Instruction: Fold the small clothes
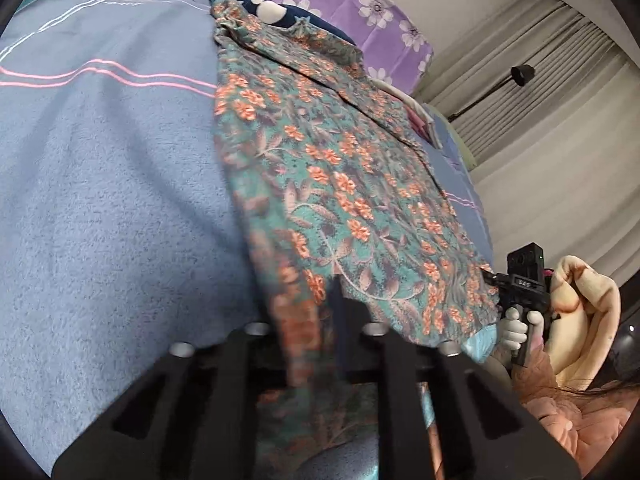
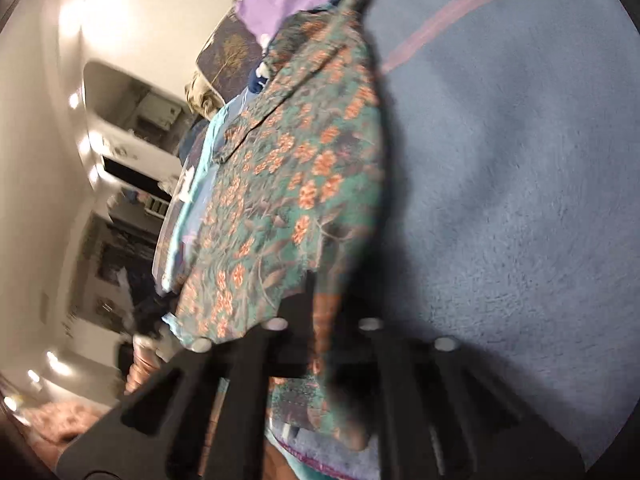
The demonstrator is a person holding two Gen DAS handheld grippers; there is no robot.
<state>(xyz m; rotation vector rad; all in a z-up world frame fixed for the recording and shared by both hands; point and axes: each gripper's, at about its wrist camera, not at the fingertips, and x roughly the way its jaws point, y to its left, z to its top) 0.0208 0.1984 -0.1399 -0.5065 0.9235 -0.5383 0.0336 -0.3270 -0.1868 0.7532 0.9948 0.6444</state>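
Floral garment (image 1: pixel 340 184): teal cloth printed with orange flowers, spread lengthwise across the bed, near hem raised at both corners.

Bed blanket (image 1: pixel 100 200): blue fleece with thin pink stripes, lying under the garment.

Left tool (image 1: pixel 320 308): jaws closed on one near corner of the floral garment; cloth bunches up between the black fingers.

Right tool (image 2: pixel 320 300): jaws closed on the other near corner of the same hem; the wrist view is blurred, but fabric is plainly pinched there. From the left wrist view this tool appears at the garment's far edge, held in a white-gloved hand (image 1: pixel 516 328).

Person: pink quilted sleeve (image 1: pixel 568 412) at the bedside.

Navy item with white patches (image 1: pixel 264 4): at the head end, partly under the garment.

Purple flowered pillow (image 1: pixel 360 4): beyond the navy item.

Pale curtains (image 1: pixel 552 92): along the wall beside the bed.
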